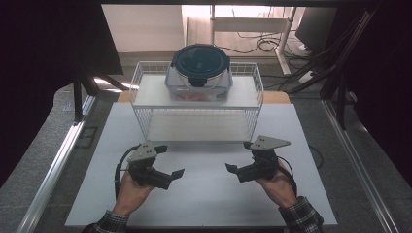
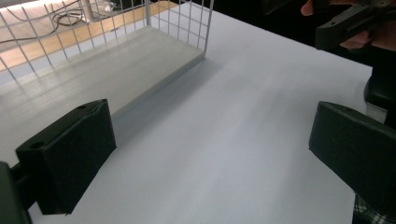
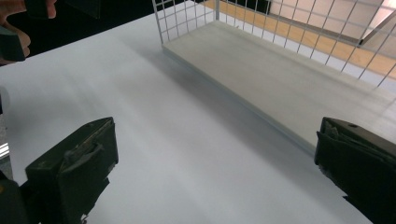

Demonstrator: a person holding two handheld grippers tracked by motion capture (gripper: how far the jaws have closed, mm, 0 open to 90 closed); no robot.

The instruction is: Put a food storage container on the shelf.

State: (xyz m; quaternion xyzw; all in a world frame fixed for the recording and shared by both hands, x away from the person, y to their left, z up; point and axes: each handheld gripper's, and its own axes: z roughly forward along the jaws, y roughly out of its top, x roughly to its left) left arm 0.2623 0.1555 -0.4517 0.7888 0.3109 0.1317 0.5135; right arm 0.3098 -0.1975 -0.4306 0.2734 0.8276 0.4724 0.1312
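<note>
A clear food container (image 1: pixel 199 74) with a dark round clip lid stands on the top shelf of a white wire rack (image 1: pixel 141 104); something orange shows through its wall. My left gripper (image 1: pixel 171 160) is held low over the white board, in front of the rack's left end, jaws wide apart and empty. My right gripper (image 1: pixel 238 156) mirrors it before the rack's right end, open and empty as well. In the left gripper view the left gripper (image 2: pixel 210 149) has only bare board between its jaws. The right gripper (image 3: pixel 215 163) looks the same in its own view.
The rack's lower shelf (image 1: pixel 194 127) is bare, seen close in both gripper views (image 2: pixel 116 70) (image 3: pixel 280 70). The white board (image 1: pixel 204 199) covers the table in front of the rack. Metal rails (image 1: pixel 58 160) flank the table. Cables and a desk frame (image 1: pixel 272 41) lie beyond.
</note>
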